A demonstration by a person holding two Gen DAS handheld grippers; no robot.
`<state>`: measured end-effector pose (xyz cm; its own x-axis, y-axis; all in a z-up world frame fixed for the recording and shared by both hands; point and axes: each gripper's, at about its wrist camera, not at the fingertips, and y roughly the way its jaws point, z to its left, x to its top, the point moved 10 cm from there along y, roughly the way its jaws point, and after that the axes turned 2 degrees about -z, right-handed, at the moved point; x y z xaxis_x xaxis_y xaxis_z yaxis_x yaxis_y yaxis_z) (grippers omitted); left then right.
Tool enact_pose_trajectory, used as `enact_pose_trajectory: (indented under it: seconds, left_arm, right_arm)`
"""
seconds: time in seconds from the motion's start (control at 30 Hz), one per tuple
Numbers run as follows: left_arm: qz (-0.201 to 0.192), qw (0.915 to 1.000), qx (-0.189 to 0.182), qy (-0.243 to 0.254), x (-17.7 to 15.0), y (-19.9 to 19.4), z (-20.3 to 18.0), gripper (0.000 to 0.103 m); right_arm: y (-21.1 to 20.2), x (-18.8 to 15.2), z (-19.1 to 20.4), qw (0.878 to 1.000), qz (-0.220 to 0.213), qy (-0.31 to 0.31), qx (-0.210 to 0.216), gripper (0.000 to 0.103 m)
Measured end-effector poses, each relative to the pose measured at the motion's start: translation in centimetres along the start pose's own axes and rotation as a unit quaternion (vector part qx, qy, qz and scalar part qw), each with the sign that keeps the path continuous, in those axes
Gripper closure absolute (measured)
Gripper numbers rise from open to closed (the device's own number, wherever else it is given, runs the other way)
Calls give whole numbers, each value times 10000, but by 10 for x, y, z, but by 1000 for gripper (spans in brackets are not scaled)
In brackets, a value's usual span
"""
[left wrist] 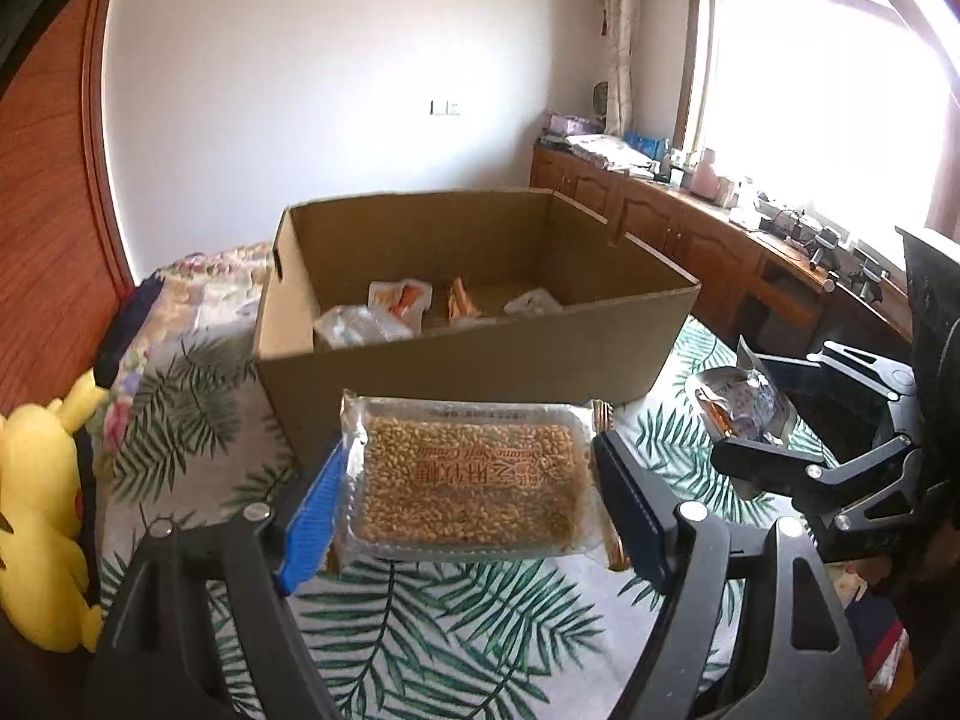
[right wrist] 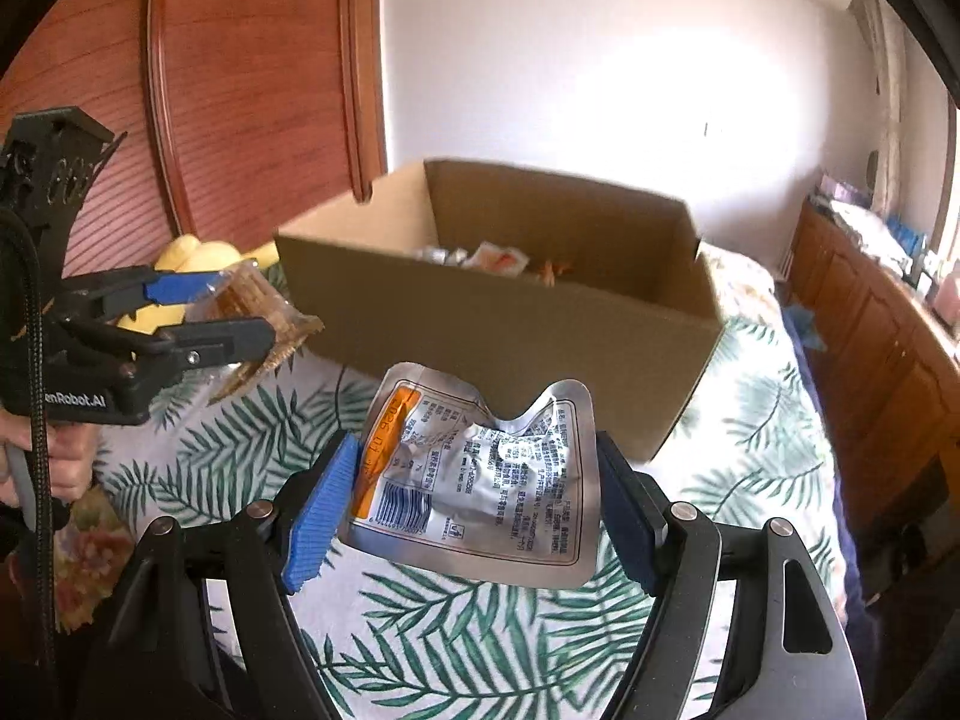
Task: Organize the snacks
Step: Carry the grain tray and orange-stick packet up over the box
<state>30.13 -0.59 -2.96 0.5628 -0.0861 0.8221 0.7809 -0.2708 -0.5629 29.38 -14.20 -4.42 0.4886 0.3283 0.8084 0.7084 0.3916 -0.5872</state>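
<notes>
A tray of sesame candy (left wrist: 474,480) is gripped between the pads of the left gripper (left wrist: 474,501), held up just in front of the cardboard box (left wrist: 480,360); a silver foil pouch (right wrist: 480,474) is pinched from both sides by the right gripper (right wrist: 474,504), also held above the leaf-print cloth (right wrist: 480,630) near the box. Some snack packets (left wrist: 390,312) are already seen inside the box, so part of the job is judged to be done; the two held snacks are not yet in the box, and putting them in is judged to be what is left. No other loose snacks can be seen on the cloth, but much of it is covered by the grippers. The bottom of the box is mostly hidden by its front wall; the packets inside are too small to be told apart. A yellow plush toy (left wrist: 42,516) is cut off at the edge; the window (left wrist: 810,96) is washed out by bright light.
</notes>
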Motion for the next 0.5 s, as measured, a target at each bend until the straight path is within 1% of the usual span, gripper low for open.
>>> enact_pose_trajectory:
  seconds: [0.27,0.5]
  left_arm:
    - [-110,9998,72,144,25,2,-3,24]
    - [-138,9998,122,71,43,14,4,23]
  right_arm:
    - [-13,25,-11,9997,-208,-45,-80,25]
    - [-13,42,-19,9994,-283,-76,-173,25]
